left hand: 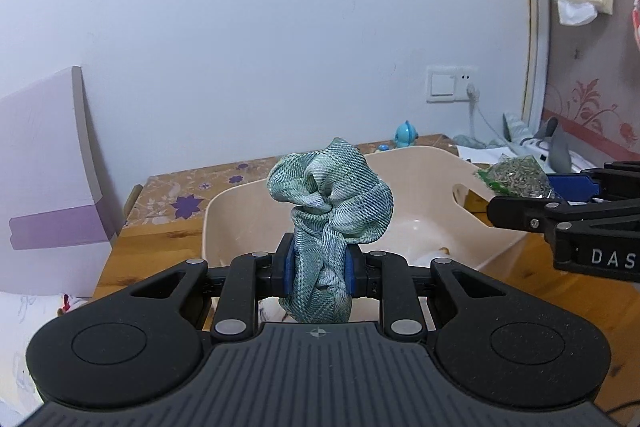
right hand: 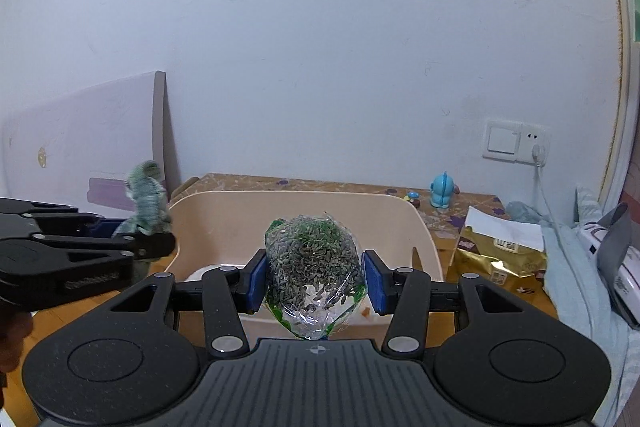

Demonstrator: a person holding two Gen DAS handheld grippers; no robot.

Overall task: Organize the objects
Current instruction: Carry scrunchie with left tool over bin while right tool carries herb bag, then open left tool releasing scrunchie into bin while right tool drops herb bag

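My left gripper (left hand: 319, 269) is shut on a crumpled green plaid cloth (left hand: 334, 195) and holds it above the near rim of a beige plastic basin (left hand: 236, 205). The cloth also shows at the left of the right wrist view (right hand: 147, 201). My right gripper (right hand: 315, 281) is shut on a clear bag of dried herbs (right hand: 314, 259) and holds it over the basin's near wall (right hand: 424, 227). The bag shows at the right of the left wrist view (left hand: 516, 179), beside the basin's handle hole. Something white lies in the basin's bottom, mostly hidden.
The basin stands on a wooden table with a flowered mat (left hand: 184, 199). A small blue figurine (right hand: 441, 195) and a gold packet (right hand: 500, 263) sit behind and right of the basin. A lilac board (left hand: 44, 187) leans on the wall at left. A plugged cord (right hand: 548, 195) hangs from a socket.
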